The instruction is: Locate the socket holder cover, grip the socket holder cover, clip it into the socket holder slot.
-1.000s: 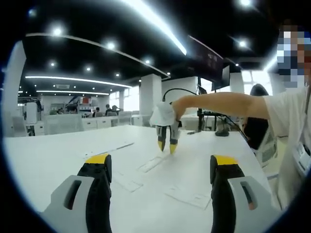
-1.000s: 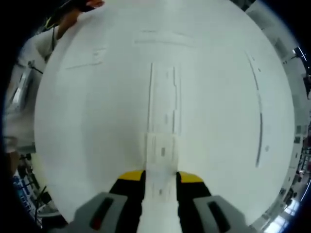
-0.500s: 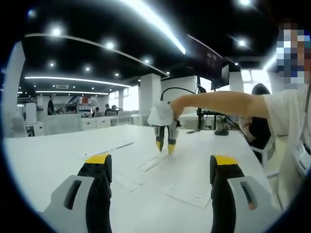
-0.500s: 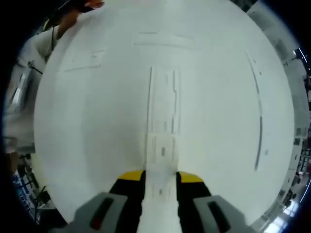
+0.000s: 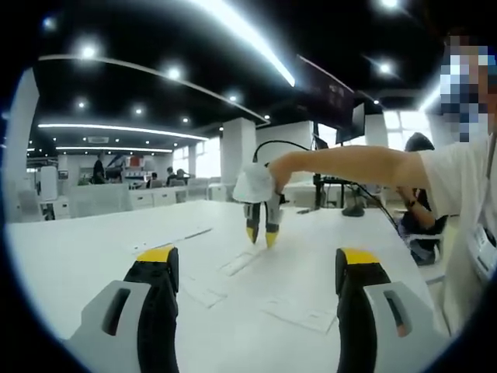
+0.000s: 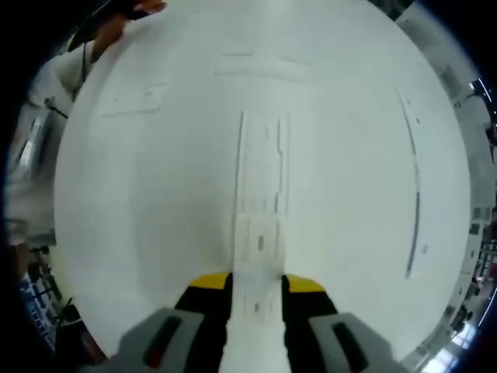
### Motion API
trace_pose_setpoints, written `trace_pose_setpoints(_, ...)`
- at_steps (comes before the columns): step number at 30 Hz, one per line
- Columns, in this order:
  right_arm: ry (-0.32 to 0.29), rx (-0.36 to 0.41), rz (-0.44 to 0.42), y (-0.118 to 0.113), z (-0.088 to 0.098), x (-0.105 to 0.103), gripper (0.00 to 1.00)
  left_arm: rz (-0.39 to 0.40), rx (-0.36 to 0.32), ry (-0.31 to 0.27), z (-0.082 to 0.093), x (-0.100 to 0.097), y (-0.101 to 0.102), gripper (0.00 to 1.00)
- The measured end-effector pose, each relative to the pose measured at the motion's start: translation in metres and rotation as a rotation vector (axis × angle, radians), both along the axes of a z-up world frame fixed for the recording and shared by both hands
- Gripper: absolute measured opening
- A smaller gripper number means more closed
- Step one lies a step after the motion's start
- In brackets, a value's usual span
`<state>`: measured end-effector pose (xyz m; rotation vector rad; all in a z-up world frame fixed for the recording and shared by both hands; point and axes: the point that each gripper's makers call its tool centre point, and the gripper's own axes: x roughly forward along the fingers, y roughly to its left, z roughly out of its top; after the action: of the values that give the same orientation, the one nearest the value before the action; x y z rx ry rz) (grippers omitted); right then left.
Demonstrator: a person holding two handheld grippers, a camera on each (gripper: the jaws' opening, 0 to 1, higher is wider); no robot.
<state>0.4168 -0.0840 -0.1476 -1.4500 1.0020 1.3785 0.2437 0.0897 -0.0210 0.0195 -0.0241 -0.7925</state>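
Observation:
In the right gripper view my right gripper [image 6: 255,284] is shut on a white socket holder cover [image 6: 257,247], held just above the white table [image 6: 140,202]. Ahead of the cover lies the long white socket holder [image 6: 261,167], lined up with it. The left gripper view shows that same right gripper [image 5: 258,236] pointing down at the table from a person's outstretched arm [image 5: 349,165], over a flat white part [image 5: 241,263]. My left gripper [image 5: 256,260] hangs open above the near table with nothing between its jaws.
Other flat white parts lie on the table: one at the far left [image 6: 144,97], one at the far end [image 6: 260,64], a thin strip [image 6: 415,210] on the right. A hand [image 6: 128,14] shows at the upper left. Desks and people stand in the office behind.
The right gripper has drifted slightly left over the table with the cover in it. The left gripper has held still.

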Motion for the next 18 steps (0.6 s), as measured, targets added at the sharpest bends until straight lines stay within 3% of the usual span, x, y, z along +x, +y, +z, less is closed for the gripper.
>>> trace_pose_setpoints(18,0.002,0.015,0.007,0.012,-0.001,-0.003,0.27,-0.002,0.008,0.001,-0.003,-0.001,-0.002,0.81)
